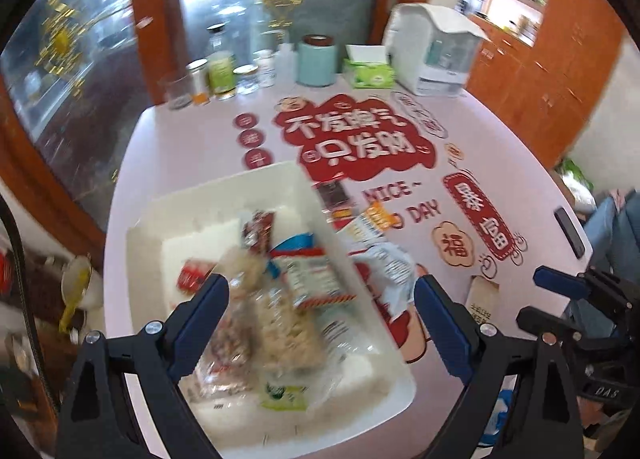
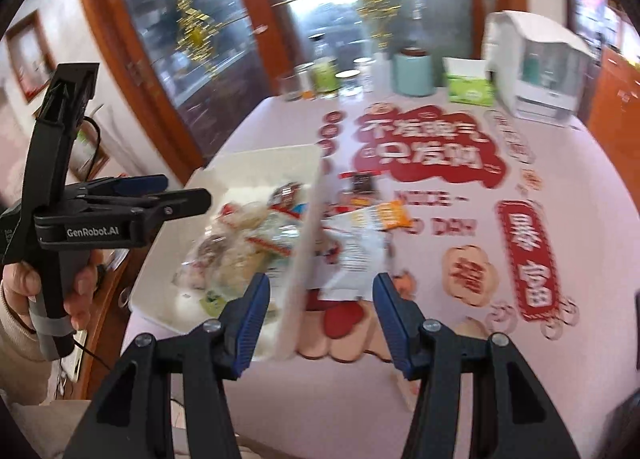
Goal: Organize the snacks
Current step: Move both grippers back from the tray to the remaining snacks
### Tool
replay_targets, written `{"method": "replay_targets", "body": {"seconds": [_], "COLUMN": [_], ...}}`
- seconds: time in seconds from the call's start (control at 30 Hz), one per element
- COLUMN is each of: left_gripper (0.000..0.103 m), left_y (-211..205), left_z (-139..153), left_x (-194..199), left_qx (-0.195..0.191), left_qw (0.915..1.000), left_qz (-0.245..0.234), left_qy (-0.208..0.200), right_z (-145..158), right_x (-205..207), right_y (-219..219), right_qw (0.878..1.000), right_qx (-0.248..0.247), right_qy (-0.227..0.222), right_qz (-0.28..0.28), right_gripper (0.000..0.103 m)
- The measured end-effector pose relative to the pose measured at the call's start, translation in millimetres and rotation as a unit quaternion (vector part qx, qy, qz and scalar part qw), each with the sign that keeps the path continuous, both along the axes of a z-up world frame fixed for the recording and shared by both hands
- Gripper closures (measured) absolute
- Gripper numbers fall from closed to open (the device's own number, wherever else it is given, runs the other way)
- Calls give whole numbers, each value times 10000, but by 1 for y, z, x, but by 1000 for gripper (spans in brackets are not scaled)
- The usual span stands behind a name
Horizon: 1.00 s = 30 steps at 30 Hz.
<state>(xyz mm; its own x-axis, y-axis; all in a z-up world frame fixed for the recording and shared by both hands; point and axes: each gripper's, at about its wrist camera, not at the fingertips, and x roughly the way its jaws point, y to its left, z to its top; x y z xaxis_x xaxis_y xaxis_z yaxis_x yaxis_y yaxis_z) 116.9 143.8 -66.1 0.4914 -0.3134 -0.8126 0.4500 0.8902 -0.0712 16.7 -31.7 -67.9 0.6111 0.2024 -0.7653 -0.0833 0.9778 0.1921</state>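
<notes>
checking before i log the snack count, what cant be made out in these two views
- Snack labels in the white bin: both views, motion blur smears the print.
- Count of clear rice-cracker packs: left wrist view, they overlap and blur together.
- White packet beside the bin: right wrist view, the bin's wall hides its left part.
- Small carton near the table edge: left wrist view, the right claw cuts off part of it; text too small.

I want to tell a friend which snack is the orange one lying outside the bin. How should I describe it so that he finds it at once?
Start at the white bin on the pink table. Just outside the bin's right wall lie a few loose packets. The orange packet sits between a dark packet farther back and a white packet nearer the camera; it is the only bright orange one.
</notes>
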Motion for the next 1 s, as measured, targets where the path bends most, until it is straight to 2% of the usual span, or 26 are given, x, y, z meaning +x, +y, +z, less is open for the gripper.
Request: {"method": "replay_targets", "body": {"seconds": [0.17,0.3,0.43,0.6,0.7,0.8,0.87,0.93,1.0], "left_gripper": [10,10,10,10,10,14,19,19,20], "left_y": [-46,-83,-118,-150,-165,-179,-185,-192,-197], "left_z": [6,3,-10,-38,-65,-98,-115,-133,-151], "left_x": [11,24,44,76,96,114,119,124,130], "left_qx": [262,655,1036,1460,1705,1849,2022,2181,2308], "left_qw": [9977,9913,9818,9693,9613,9506,9441,9380,9334], "left_qz": [-607,-1117,-1580,-1973,-2103,-2248,-2298,-2312,-2290], "left_qy": [-120,-219,-197,169,508,1076,1223,1380,1516], "right_z": [-4,-11,-20,-52,-84,-113,-132,-149,-159], "right_x": [-11,-17,-19,-9,-1,5,6,8,11], "right_y": [-41,-69,-96,-125,-132,-134,-136,-136,-133], "right_qw": [9977,9927,9815,9571,9417,9286,9166,9049,8988], "right_qx": [108,276,406,584,674,887,1010,1200,1325], "right_qy": [91,247,485,1072,1547,1839,2013,2196,2279], "right_qz": [-657,-1144,-1805,-2626,-2911,-3099,-3302,-3442,-3501], "right_gripper": [49,49,49,49,49,49,49,49,49]}}
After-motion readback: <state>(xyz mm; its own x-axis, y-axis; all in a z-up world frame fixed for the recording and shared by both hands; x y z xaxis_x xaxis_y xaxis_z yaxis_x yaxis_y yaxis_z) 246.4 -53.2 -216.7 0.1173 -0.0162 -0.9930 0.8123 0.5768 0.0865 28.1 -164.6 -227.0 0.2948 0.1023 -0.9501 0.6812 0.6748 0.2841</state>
